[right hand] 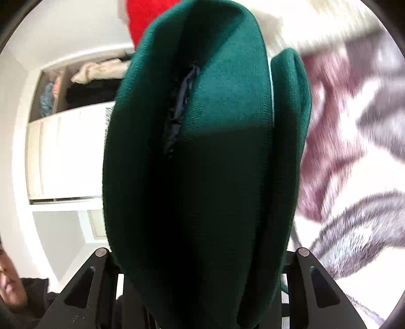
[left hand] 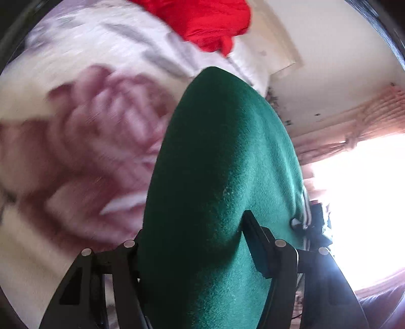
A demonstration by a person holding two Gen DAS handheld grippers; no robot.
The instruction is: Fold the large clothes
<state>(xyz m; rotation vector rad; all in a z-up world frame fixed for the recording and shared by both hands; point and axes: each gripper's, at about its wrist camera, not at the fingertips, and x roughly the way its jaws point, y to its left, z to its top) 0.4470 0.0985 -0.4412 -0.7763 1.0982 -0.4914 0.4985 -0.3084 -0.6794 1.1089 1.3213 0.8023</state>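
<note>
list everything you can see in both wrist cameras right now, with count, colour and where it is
green garment: one, dark green, bunched between both grippers' fingers
red garment: one, red, on the bed beyond the green one
blanket: one, white with pink and grey pattern, covering the bed
curtain: one, pinkish, by the bright window
wardrobe: one, white, clothes on its open shelf
left gripper: one, black, shut on the green garment
right gripper: one, black, shut on the green garment
</note>
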